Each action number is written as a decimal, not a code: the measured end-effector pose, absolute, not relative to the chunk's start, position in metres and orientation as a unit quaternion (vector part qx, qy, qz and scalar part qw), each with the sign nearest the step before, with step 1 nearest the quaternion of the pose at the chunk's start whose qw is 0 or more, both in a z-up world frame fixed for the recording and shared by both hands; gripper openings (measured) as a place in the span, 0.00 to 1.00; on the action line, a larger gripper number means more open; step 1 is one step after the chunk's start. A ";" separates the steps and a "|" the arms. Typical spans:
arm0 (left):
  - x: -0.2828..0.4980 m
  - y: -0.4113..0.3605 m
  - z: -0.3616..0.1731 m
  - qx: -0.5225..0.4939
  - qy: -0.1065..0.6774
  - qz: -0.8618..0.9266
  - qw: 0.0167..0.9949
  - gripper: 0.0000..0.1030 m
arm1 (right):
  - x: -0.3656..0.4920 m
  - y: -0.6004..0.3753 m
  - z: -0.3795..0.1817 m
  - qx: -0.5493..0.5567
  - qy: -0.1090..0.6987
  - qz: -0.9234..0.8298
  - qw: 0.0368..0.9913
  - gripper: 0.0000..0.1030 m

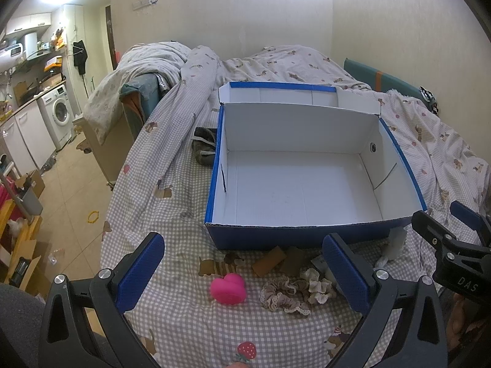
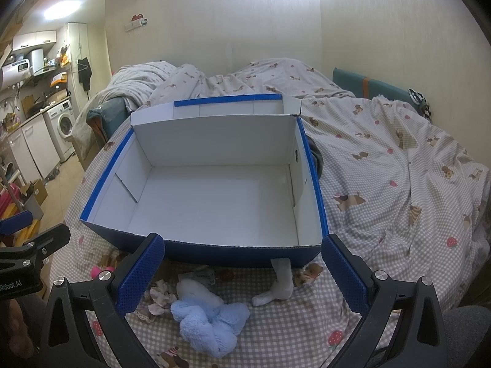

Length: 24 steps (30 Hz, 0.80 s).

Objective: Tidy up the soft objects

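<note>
Soft things are lying on the checked bedsheet (image 1: 184, 331) just near of the blue box (image 1: 307, 233), whose white inside is holding nothing and whose lid is standing open at the far side. In the left wrist view a pink heart (image 1: 227, 288) is sitting left of a frilly scrunchie (image 1: 285, 296), with brown cloth pieces (image 1: 280, 260) touching the box's near wall. In the right wrist view a blue plush (image 2: 208, 322) is lying near the middle, a white sock (image 2: 280, 285) is leaning against the box wall to its right, and a pale scrunchie (image 2: 159, 299) is resting to its left. The left gripper (image 1: 242, 270) is hovering over the heart and scrunchie with its jaws spread and gripping nothing. The right gripper (image 2: 242, 273) is hanging over the plush, jaws likewise spread wide.
</note>
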<state>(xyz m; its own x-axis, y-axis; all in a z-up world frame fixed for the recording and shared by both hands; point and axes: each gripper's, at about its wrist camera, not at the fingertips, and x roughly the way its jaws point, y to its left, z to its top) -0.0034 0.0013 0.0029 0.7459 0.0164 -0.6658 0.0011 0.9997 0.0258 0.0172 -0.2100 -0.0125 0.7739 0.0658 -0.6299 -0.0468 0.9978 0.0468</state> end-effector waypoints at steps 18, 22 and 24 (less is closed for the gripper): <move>-0.005 0.001 -0.002 0.010 0.362 0.006 0.932 1.00 | 0.016 -0.210 -0.015 0.013 0.337 0.032 0.941 1.00; -0.004 0.002 -0.005 0.010 0.364 0.006 0.931 1.00 | 0.017 -0.208 -0.018 0.013 0.337 0.033 0.941 1.00; -0.004 0.001 -0.006 0.012 0.364 0.008 0.931 1.00 | 0.017 -0.208 -0.019 0.013 0.339 0.034 0.940 1.00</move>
